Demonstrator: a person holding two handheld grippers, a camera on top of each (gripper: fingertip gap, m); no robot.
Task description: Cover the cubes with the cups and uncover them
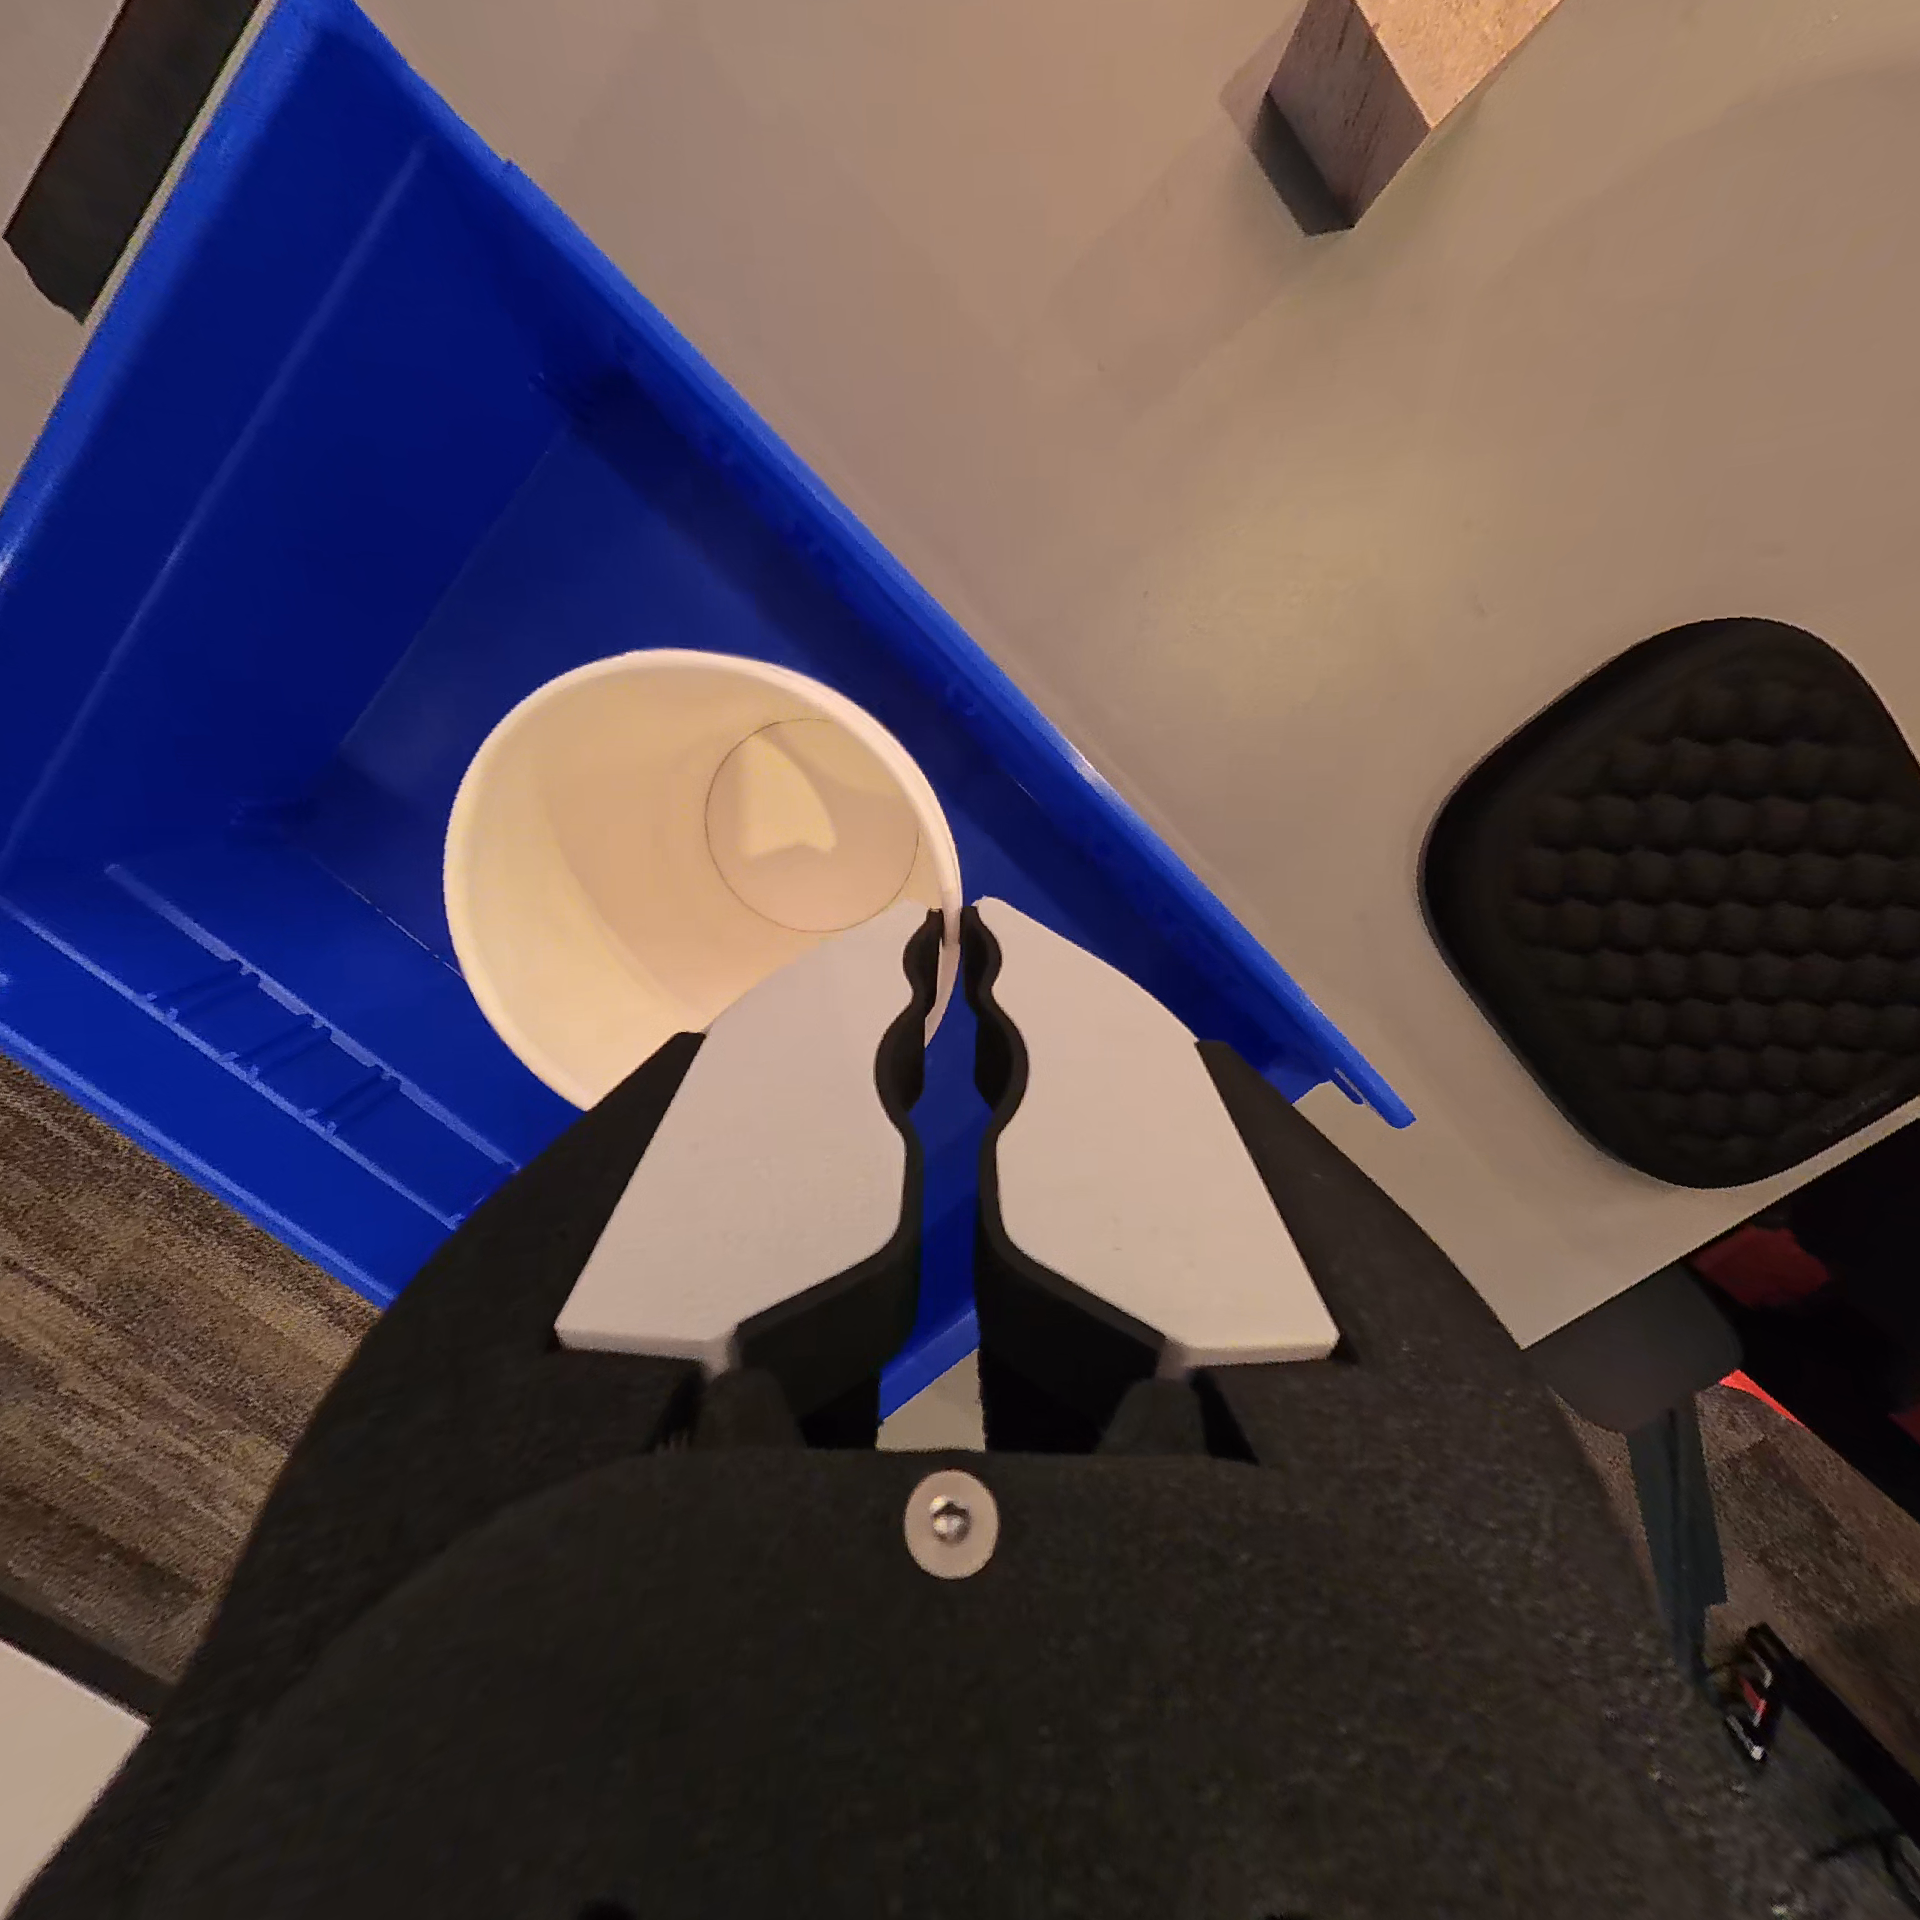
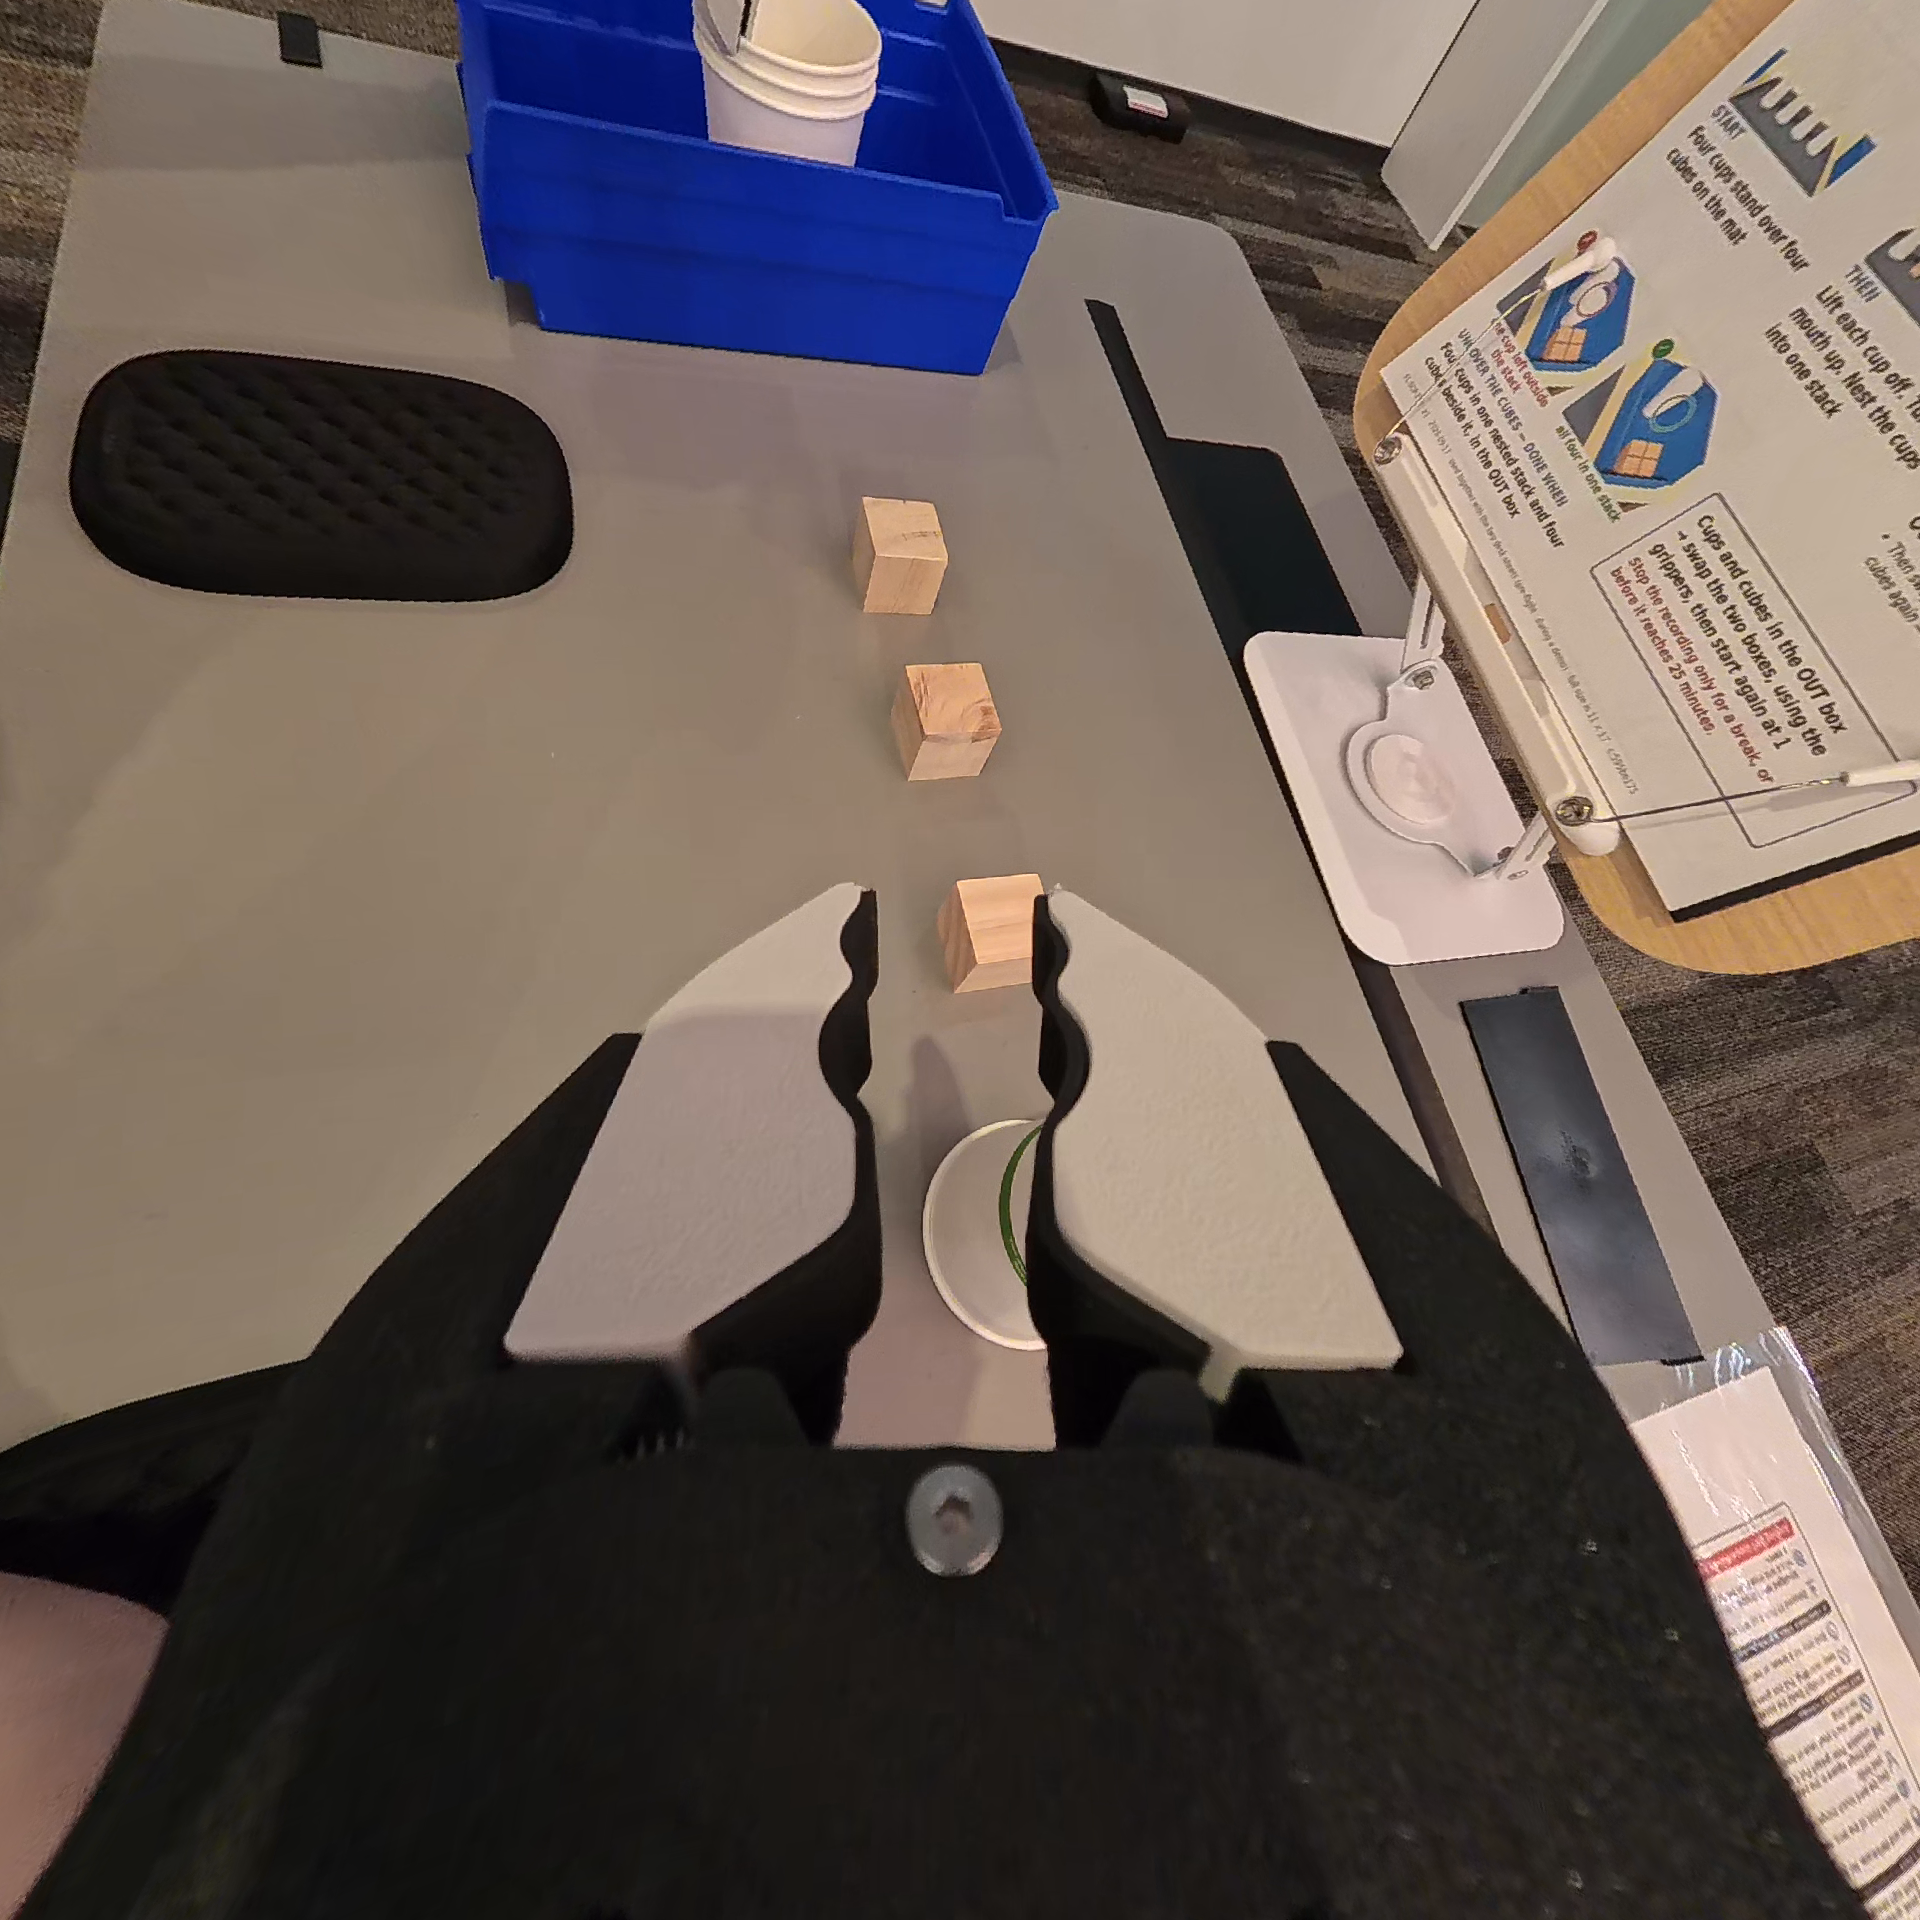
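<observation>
My left gripper point(image 1: 954, 914) is shut on the rim of a white paper cup point(image 1: 665, 862), mouth toward the camera, held over the blue bin point(image 1: 260, 582). In the right wrist view this cup tops a nested cup stack point(image 2: 790, 94) in the blue bin point(image 2: 748, 249), with the left gripper point(image 2: 732, 21) at its rim. My right gripper point(image 2: 954, 896) is open and empty above the grey table. Three wooden cubes stand in a row: near point(image 2: 987, 935), middle point(image 2: 945, 722), far point(image 2: 901, 556). A white cup point(image 2: 982, 1236) stands mouth down below my right fingers; what it covers is hidden.
A black textured pad point(image 2: 312, 473) lies on the table's left side and also shows in the left wrist view point(image 1: 1683, 904). An instruction sheet on a white stand point(image 2: 1403, 790) sits off the right edge. One cube point(image 1: 1361, 94) shows beyond the bin.
</observation>
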